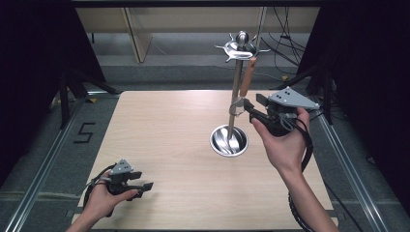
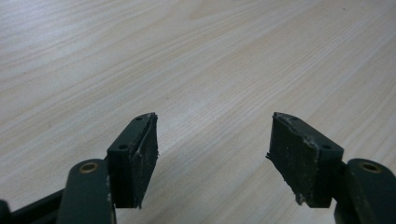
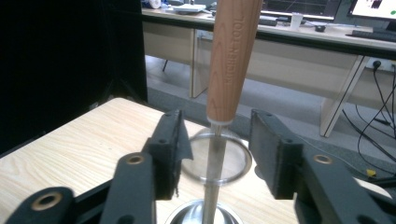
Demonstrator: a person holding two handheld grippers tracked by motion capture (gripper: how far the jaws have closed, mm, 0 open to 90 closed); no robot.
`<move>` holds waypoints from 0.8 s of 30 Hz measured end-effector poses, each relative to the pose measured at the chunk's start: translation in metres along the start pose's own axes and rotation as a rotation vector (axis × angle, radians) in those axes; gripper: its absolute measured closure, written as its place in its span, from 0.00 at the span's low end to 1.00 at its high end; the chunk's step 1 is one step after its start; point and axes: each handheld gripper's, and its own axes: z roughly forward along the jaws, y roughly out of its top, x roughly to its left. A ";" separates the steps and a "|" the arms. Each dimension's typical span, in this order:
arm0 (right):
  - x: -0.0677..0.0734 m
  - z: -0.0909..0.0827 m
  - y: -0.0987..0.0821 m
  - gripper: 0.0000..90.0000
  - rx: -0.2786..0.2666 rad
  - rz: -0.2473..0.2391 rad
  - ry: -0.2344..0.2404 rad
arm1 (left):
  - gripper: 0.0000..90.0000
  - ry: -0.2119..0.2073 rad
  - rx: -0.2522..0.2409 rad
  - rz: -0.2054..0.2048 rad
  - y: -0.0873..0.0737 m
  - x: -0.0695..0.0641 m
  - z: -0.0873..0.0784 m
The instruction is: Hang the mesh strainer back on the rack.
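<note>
1. On the left of the high view, my left gripper [image 1: 144,186] rests low over the near corner of the wooden table [image 1: 164,125]. Its jaws stand apart with nothing between them, and the left gripper view looks past its pads [image 2: 142,156] onto bare wood. It has no part in the work so far.
2. In the middle, the utensil stand [image 1: 235,101] rises from its round steel base [image 1: 229,140] to a hook crown [image 1: 240,48] at the top.
3. A wooden-handled utensil [image 1: 247,77] hangs from the crown beside the pole. Its metal working end sits by a ring on the pole, and I cannot tell what kind of utensil it is.
4. At the right, my right gripper [image 1: 251,104] is raised level with that shank. In the right gripper view the jaws are spread, one each side of the shank [image 3: 212,158] just below the handle [image 3: 232,60], not touching it.
5. I judge the approach done; closing on the shank and lifting it off the hook are left.
</note>
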 end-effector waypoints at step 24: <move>-0.028 -0.028 -0.034 0.51 0.045 0.013 -0.013 | 0.35 0.018 0.003 -0.016 0.000 0.000 0.001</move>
